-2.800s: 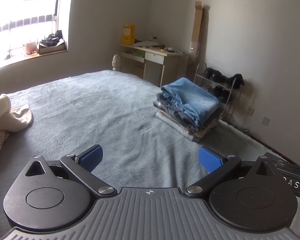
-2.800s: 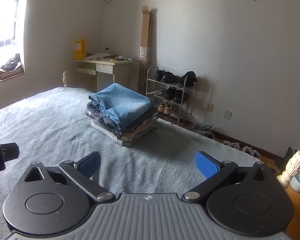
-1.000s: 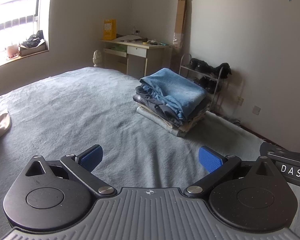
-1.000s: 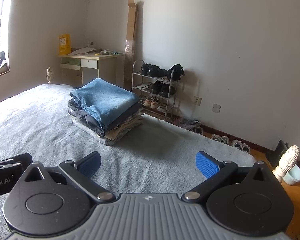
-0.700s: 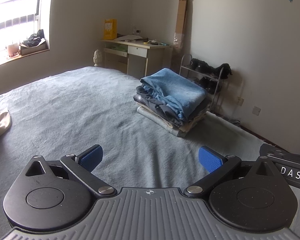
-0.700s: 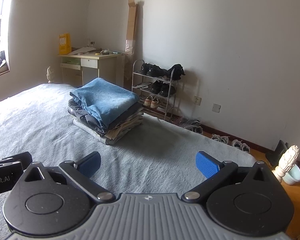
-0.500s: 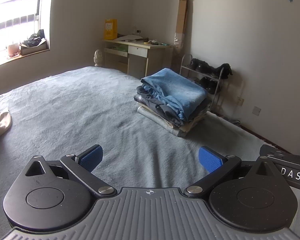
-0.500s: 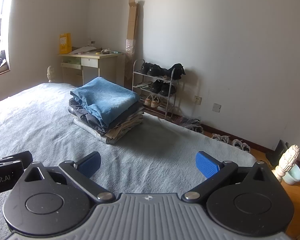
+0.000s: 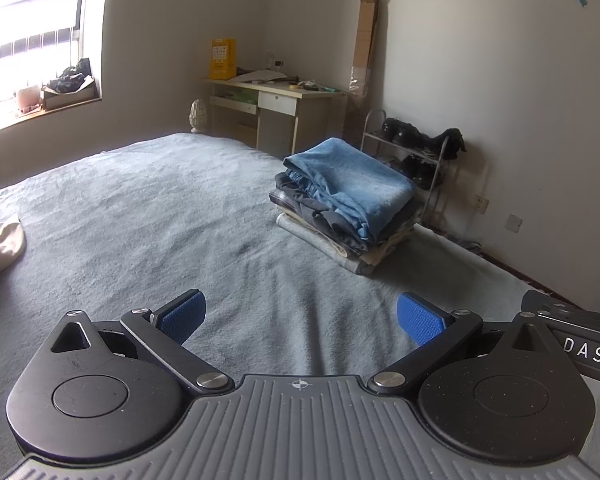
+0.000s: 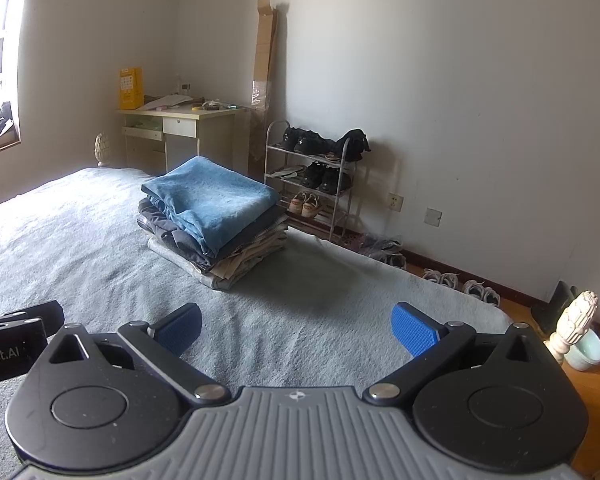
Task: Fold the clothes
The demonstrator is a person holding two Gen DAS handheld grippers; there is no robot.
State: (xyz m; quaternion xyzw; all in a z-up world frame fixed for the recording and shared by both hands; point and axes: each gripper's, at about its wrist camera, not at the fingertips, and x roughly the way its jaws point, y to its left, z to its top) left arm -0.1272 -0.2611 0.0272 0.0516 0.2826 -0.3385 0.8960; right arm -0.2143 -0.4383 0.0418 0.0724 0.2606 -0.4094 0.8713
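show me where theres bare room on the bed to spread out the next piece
The widest bare stretch of the grey bedcover lies between the cream garment at its left edge and the folded stack. A narrower strip runs between the stack and the right gripper. The far right corner is crowded.

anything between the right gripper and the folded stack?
Nothing. In the right wrist view only bare grey bedcover lies between the open right gripper and the folded stack; the left wrist view agrees.
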